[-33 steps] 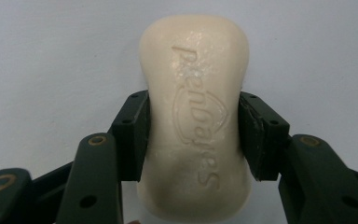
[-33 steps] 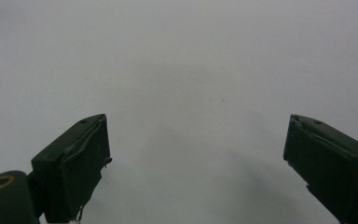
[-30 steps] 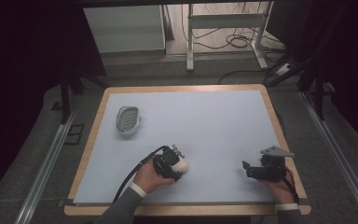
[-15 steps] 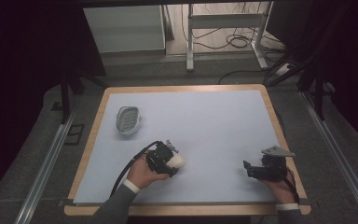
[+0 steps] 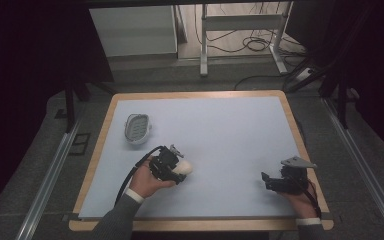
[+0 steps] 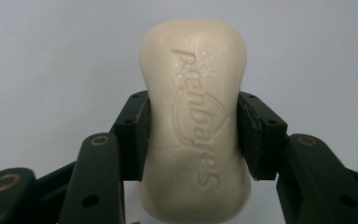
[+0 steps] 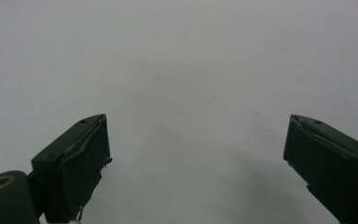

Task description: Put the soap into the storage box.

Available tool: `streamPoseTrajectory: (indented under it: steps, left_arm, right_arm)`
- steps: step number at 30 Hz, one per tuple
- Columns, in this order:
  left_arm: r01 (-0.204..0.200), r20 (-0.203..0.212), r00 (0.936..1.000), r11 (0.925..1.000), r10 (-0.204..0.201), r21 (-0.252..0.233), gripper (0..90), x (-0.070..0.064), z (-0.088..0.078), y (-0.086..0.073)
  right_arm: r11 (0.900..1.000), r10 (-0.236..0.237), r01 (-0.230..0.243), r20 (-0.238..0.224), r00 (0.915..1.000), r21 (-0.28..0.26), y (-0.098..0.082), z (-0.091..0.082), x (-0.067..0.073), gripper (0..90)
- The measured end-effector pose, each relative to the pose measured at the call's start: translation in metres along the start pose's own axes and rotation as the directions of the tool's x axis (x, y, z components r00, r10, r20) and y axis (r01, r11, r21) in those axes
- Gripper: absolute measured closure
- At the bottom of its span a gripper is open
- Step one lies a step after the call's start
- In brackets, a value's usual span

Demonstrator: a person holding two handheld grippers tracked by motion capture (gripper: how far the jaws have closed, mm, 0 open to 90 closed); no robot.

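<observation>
A cream bar of soap [image 6: 193, 116] with embossed lettering sits between the two black jaws of my left gripper [image 6: 192, 135], which is shut on its sides. In the high view the left gripper [image 5: 172, 167] holds the soap [image 5: 184, 168] just above the pale blue mat, left of centre near the front. A white soap dish [image 5: 136, 128] with a ridged inside lies on the mat farther back and to the left. My right gripper [image 5: 267, 180] rests low at the front right, jaws wide open over bare mat [image 7: 182, 84] with nothing between them.
The pale blue mat [image 5: 220, 125] covers a wooden-edged table [image 5: 102, 130]. Behind the table stand a white cabinet [image 5: 132, 30] and metal table legs with cables on the floor [image 5: 250, 42]. A black cable [image 5: 130, 175] trails from the left gripper.
The left gripper with the soap has moved slightly back and to the left, toward the soap dish. The right gripper has stayed in place.
</observation>
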State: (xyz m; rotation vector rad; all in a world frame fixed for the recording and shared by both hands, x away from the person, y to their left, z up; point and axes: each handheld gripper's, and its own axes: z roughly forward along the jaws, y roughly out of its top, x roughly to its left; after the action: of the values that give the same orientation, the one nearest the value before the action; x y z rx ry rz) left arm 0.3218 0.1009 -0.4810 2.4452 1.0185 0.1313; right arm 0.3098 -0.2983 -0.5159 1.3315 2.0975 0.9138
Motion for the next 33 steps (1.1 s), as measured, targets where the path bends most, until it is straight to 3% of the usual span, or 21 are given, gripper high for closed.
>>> streamPoseTrajectory:
  steps: [16, 33]
  left_arm:
    - [0.039, -0.005, 0.9992, 0.9985, -0.039, -0.038, 49.4, 0.023, -0.019, 0.0]
    - [0.078, -0.045, 0.9956, 0.9945, -0.082, -0.069, 49.4, 0.041, -0.03, 0.003]
  right_arm:
    - [1.0, 0.001, -0.001, 0.001, 1.0, 0.004, -0.001, 0.001, 0.0, 6.7]
    - [1.0, 0.006, -0.006, -0.008, 1.0, 0.004, -0.001, 0.002, 0.0, 6.7]
